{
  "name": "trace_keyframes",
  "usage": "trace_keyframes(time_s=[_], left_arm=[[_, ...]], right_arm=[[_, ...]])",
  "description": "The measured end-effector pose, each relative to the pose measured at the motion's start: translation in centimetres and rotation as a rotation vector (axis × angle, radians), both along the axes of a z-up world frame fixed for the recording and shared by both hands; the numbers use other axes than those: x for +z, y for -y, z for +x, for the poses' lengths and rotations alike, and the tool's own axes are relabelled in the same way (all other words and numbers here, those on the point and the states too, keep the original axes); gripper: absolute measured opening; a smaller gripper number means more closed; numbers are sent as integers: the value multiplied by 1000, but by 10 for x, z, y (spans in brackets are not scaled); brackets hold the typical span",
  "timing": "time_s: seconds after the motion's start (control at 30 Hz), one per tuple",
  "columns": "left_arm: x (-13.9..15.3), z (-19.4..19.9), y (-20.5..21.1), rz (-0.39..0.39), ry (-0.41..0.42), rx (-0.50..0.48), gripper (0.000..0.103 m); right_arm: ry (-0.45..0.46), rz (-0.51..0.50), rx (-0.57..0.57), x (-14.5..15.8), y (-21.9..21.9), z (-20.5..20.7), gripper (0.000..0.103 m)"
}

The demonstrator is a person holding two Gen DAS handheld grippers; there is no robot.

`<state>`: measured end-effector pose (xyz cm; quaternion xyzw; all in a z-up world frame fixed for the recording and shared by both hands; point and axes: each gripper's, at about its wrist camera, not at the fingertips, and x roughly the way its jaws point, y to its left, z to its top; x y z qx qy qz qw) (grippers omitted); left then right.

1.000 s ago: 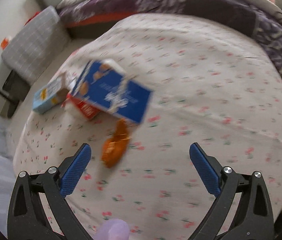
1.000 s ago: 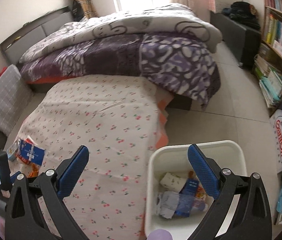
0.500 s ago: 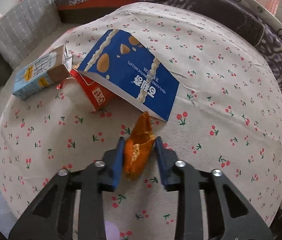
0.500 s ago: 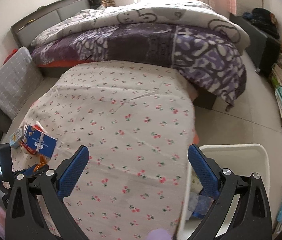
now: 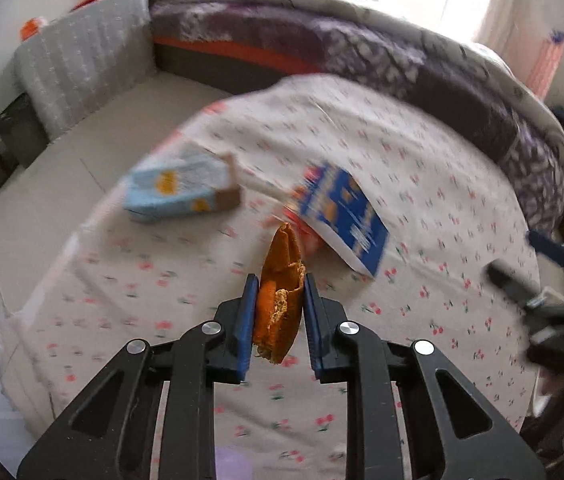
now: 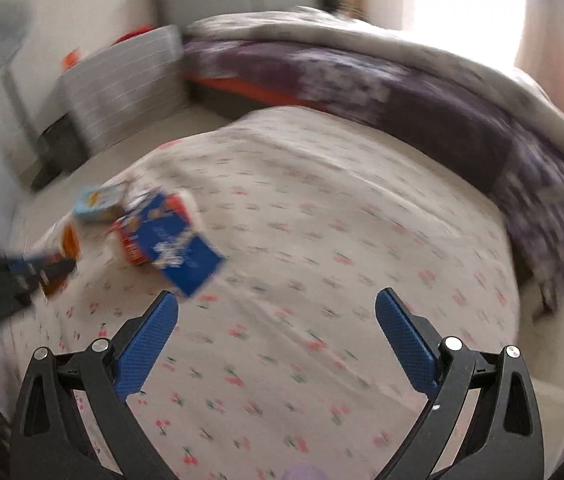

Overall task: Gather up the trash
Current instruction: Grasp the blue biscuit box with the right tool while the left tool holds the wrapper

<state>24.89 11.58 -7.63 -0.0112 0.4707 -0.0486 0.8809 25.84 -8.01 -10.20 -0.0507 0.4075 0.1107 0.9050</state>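
Left wrist view showed the left gripper [image 5: 277,312] clenched on the orange peel [image 5: 279,280], lifted clear of the cherry-print cloth [image 5: 422,208], while the right gripper [image 6: 277,340] hung wide apart and empty above it.

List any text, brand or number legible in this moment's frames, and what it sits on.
None can be read.
Blue biscuit box: white lettering, smeared by motion blur.
Light blue carton: printed patches, too blurred.
Red packet under the blue box: print unreadable.
Orange peel in the left gripper: no text.
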Motion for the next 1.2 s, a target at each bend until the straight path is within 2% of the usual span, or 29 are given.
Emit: trace_keyframes(time_s=[0.07, 0.2, 0.37, 0.5, 0.57, 0.67, 0.7, 0.9, 1.2], left_arm=[[10, 2, -11, -18, 19, 27, 21], [33, -3, -28, -59, 54, 65, 21], [50, -10, -32, -80, 87, 62, 21], [55, -9, -34, -93, 92, 64, 21], [53, -8, -36, -93, 87, 69, 21], [50, -6, -39, -91, 80, 79, 21], [50, -6, -40, -90, 79, 82, 21], [51, -6, -46, -92, 86, 107, 21], [63, -12, -53, -94, 144, 145, 21]], right_arm=[[-8, -24, 91, -6, -20, 8, 96], [-81, -34, 239, -28, -55, 37, 96], [-117, -31, 319, -42, -74, 62, 95], [-136, -29, 363, -45, -84, 76, 90], [-142, -33, 368, -48, -86, 81, 86], [-169, -23, 368, -54, -89, 91, 71], [-177, -20, 366, -56, -90, 93, 63], [-166, 25, 341, -51, -87, 86, 56], [-59, 75, 232, -9, -75, 65, 55]])
